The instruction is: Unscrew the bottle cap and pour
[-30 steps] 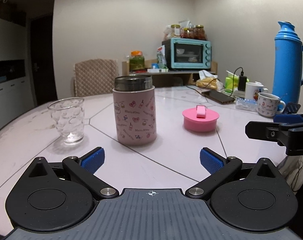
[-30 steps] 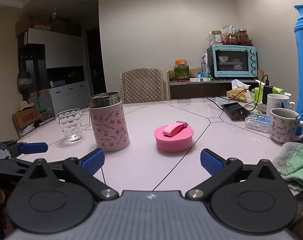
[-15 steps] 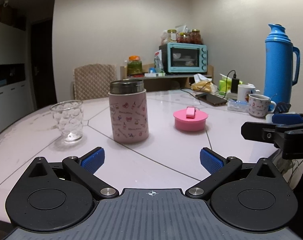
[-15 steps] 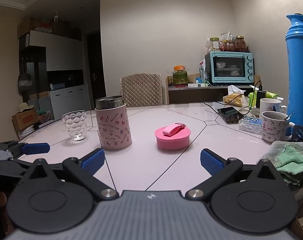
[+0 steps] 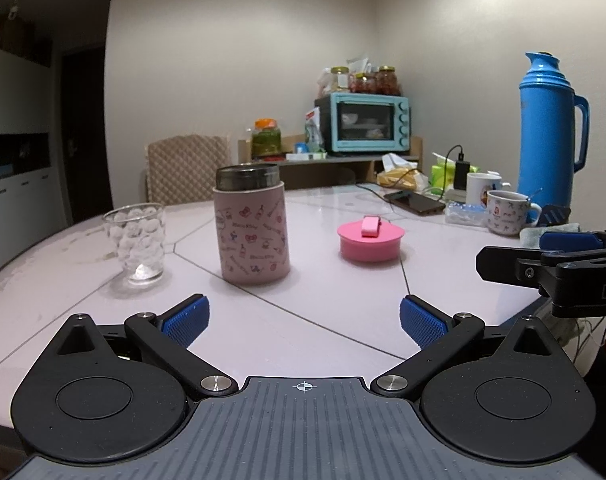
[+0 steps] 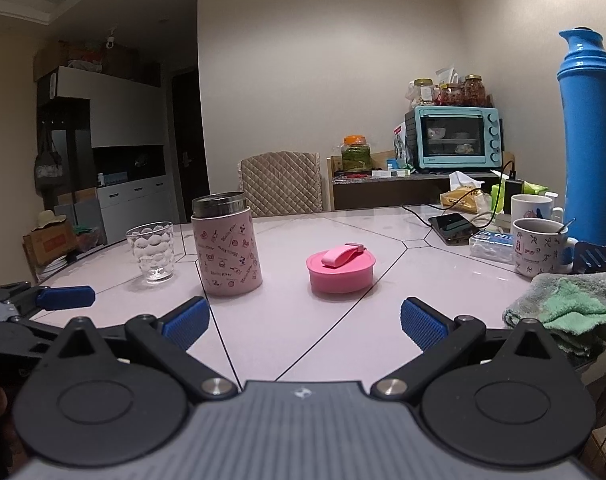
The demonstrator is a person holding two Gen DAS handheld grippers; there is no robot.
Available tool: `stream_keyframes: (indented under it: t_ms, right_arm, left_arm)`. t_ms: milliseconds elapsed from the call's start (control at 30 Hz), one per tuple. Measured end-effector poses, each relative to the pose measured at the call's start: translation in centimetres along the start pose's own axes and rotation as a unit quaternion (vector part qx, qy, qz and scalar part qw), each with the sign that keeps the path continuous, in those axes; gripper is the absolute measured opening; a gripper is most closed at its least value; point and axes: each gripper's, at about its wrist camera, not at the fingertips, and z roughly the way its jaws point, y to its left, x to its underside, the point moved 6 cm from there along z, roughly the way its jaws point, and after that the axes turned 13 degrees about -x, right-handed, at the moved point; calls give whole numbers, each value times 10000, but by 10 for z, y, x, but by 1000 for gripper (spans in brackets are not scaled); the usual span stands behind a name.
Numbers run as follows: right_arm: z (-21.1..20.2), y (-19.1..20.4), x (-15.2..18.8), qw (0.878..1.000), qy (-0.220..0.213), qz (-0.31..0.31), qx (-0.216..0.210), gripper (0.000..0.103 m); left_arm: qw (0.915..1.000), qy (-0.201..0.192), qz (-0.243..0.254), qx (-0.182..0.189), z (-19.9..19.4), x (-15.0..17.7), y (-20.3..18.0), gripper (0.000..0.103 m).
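Standing uncapped, the pink bottle [image 5: 252,228] has its cap [image 5: 370,238] beside it.

The table [image 5: 311,304] carries bottle [image 5: 252,224], cap [image 5: 370,238], glass [image 5: 137,242], mugs [image 6: 537,246].

The tall blue plastic thermos flask [image 6: 591,152] gets chopped by the right edge in the right wrist view, so its handle and base aren't visible there. Can't see down into the pink printed steel-rimmed bottle [image 5: 253,226] from either camera, so no idea what's in it. Same for the clear dimpled drinking glass [image 5: 137,238], whether there's liquid is anyone's guess. The printing on the bottle is too small to read properly. The right gripper [image 5: 551,264] only pokes in from the side in the left view, mostly cut off. Jars on the teal toaster oven [image 6: 457,140] are too tiny to identify.
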Motion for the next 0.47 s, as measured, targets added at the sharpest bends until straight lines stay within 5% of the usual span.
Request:
stream_keyframes:
  t_ms: [467]
  right_arm:
    - [-3,6,1,10000,-13,-58,-50,103]
  left_arm:
    - [9998,-73,-141,-75,-9,2,8,103]
